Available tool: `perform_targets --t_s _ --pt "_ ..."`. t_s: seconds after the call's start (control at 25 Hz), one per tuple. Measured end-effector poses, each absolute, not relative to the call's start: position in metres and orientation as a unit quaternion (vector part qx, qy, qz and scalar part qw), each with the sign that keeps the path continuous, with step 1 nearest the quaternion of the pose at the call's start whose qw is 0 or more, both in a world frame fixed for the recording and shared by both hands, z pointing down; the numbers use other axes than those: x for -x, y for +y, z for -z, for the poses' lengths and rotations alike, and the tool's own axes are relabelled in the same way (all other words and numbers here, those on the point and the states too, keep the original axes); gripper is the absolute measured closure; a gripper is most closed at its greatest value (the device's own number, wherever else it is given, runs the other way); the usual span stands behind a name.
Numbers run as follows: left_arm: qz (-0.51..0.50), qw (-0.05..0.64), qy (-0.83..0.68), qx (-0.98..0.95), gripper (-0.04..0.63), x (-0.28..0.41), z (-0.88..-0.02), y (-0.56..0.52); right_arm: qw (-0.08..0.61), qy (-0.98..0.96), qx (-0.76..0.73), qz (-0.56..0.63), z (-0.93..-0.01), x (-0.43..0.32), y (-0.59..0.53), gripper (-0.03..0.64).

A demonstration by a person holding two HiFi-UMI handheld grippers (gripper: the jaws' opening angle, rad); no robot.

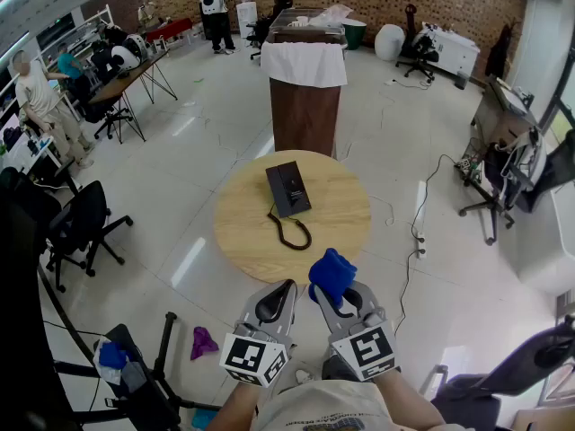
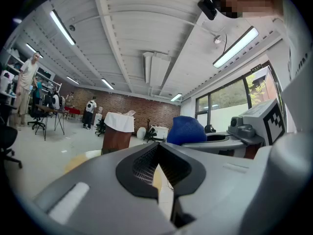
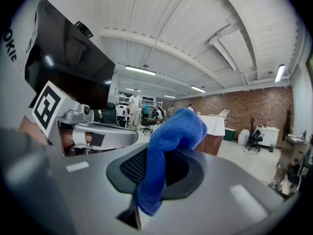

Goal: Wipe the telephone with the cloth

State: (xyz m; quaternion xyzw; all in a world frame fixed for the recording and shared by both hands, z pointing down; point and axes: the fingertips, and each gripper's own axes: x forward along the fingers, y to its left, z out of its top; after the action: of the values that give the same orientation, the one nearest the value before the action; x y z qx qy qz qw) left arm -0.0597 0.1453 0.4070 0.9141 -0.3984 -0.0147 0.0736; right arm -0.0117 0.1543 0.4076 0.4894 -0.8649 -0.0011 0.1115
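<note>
A black telephone lies on the round wooden table, its coiled cord trailing toward me. Both grippers are held side by side short of the table's near edge. My right gripper is shut on a blue cloth, which bunches up above its jaws; the same blue cloth fills the middle of the right gripper view. My left gripper is shut with nothing between its pads. The blue cloth also shows at the right of the left gripper view.
A brown pedestal draped in white cloth stands just beyond the table. A white power strip and cables lie on the floor to the right. A black office chair stands at the left. A purple rag lies on the floor. People stand far off.
</note>
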Motion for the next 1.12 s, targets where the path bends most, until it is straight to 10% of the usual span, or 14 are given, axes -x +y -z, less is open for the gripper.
perform_targets --t_s 1.12 --pt "-0.001 0.083 -0.433 -0.898 0.595 0.032 -0.419 0.018 0.098 -0.89 -0.446 0.0 -0.412 -0.009 0.022 0.555"
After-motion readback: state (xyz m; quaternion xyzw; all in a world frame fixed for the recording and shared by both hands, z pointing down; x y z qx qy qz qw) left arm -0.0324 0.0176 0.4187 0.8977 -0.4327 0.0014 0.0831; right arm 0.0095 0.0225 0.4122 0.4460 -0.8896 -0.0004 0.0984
